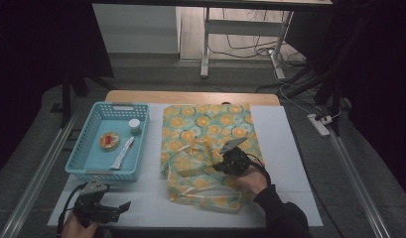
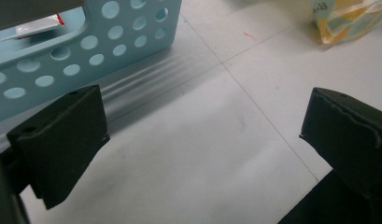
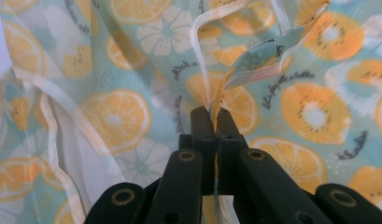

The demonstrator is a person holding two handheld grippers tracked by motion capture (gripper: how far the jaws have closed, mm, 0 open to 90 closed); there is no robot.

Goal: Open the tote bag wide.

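Right gripper view: our right tongs [image 3: 215, 122] pinch the bag [image 3: 132, 70] rim to lift it; left tongs [image 2: 202, 135] gape empty.

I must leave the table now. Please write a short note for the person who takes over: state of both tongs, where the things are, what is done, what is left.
Right tongs: shut on an edge of the orange-print bag, which lies mid-table, near edge crumpled.
Left tongs: open, empty, above bare table in front of the blue basket.
In the basket: a small jar, a round tin, a tube.
Done: bag edge gripped.
Left, probably: open the bag and move the basket items in; none is in it visibly.
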